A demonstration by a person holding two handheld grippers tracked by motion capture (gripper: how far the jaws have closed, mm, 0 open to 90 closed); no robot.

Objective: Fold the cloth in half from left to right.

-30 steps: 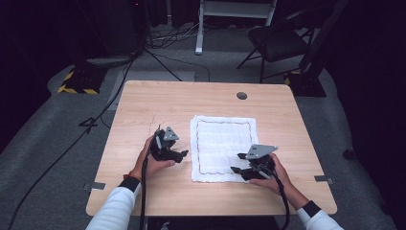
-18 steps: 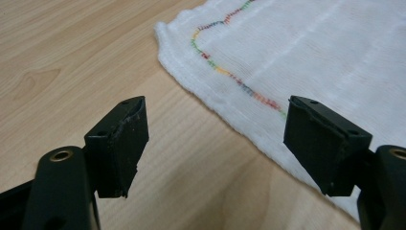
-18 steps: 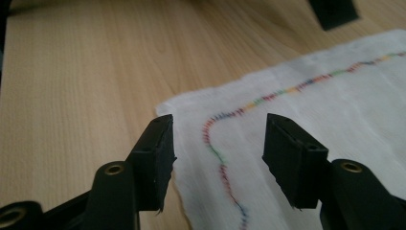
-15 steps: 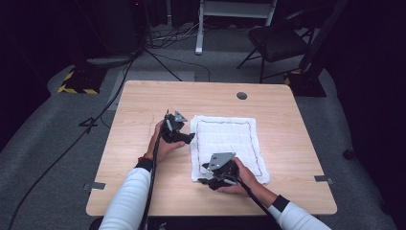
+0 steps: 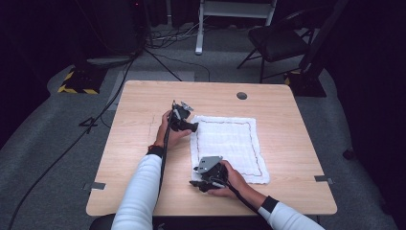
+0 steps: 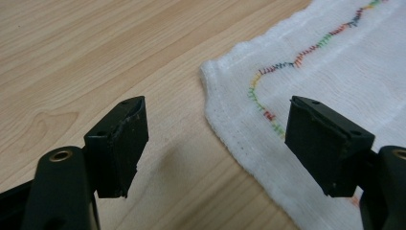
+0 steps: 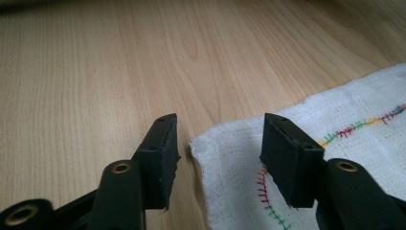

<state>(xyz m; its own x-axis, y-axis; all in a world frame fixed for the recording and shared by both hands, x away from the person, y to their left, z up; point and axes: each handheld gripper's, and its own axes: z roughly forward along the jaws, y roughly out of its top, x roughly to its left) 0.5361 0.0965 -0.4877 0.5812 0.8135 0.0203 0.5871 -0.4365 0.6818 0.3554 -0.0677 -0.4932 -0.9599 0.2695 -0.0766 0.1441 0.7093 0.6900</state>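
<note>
The white cloth point(image 5: 229, 147) lies flat on the table point(image 5: 134, 143), its long axis running from the near edge to the far one, with the left gripper point(image 5: 187, 125) at its far left corner and the right gripper point(image 5: 200, 183) at its near left corner. The left gripper's jaws stand wide apart and grip nothing, the corner lying between them and toward the right-hand jaw. The right gripper's jaws have just been closing yet remain apart, the cloth corner point(image 7: 201, 143) between them, seemingly unpinched; the gripper views reveal multicoloured stitching point(image 6: 306, 50) that the high view renders as a dark line.

White cloth point(image 5: 230, 143) (multicoloured stitched border); tan woodgrain table point(image 5: 143, 143).
</note>
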